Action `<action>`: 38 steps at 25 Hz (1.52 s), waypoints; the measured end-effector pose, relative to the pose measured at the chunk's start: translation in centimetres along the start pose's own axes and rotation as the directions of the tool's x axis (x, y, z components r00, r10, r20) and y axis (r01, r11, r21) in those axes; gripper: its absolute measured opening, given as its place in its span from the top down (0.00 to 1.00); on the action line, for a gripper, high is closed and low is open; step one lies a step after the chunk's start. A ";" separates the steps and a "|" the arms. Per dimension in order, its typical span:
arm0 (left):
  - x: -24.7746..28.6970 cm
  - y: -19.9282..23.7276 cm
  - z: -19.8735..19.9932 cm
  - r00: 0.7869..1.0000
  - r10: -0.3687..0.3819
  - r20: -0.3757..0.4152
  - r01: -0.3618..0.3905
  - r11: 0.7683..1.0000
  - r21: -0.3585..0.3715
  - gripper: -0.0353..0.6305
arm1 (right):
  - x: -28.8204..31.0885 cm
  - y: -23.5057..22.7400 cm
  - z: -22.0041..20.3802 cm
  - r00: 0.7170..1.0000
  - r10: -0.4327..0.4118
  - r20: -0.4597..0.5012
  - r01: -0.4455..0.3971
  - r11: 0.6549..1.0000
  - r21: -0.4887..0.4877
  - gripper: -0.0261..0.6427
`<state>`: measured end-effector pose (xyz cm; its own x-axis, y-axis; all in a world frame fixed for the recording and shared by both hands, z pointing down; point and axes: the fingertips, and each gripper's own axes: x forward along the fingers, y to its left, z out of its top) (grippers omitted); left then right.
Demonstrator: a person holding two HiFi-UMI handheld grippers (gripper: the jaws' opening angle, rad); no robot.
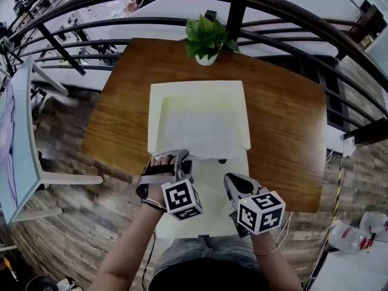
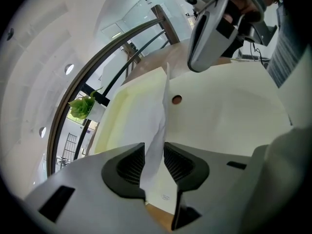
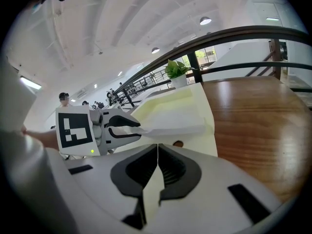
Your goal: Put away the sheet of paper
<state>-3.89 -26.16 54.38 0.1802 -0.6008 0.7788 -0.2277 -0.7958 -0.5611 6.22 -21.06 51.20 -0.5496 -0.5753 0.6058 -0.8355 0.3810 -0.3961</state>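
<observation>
A pale yellow folder (image 1: 197, 90) lies open on the wooden table (image 1: 285, 138), its lower flap (image 1: 209, 187) towards me. The white sheet of paper (image 1: 197, 129) rests inside the folder's pocket, with its near edge lifted. My left gripper (image 2: 155, 162) is open at that near left corner. The sheet (image 2: 158, 126) runs between the pads with a gap on either side. My right gripper (image 3: 157, 167) is shut on the thin edge of the folder flap (image 3: 153, 184). In the right gripper view the left gripper (image 3: 129, 127) straddles the sheet's (image 3: 170, 123) corner.
A small potted plant (image 1: 206, 38) stands at the table's far edge. A dark curved railing (image 1: 254, 5) runs behind it. A round snap button (image 1: 222, 160) sits on the flap near the sheet. Wooden floor lies to the left and right of the table.
</observation>
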 end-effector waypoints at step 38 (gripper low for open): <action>4.7 3.0 -0.1 0.986 0.044 -0.162 -0.061 0.994 -0.096 0.73 | 0.8 -1.6 0.8 0.999 0.034 -0.022 -0.033 0.999 0.004 0.92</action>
<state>-3.81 -31.38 56.35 0.0125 -0.6153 0.7882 -0.3289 -0.7469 -0.5778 7.10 -22.72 51.80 -0.5771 -0.5459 0.6074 -0.8166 0.3968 -0.4191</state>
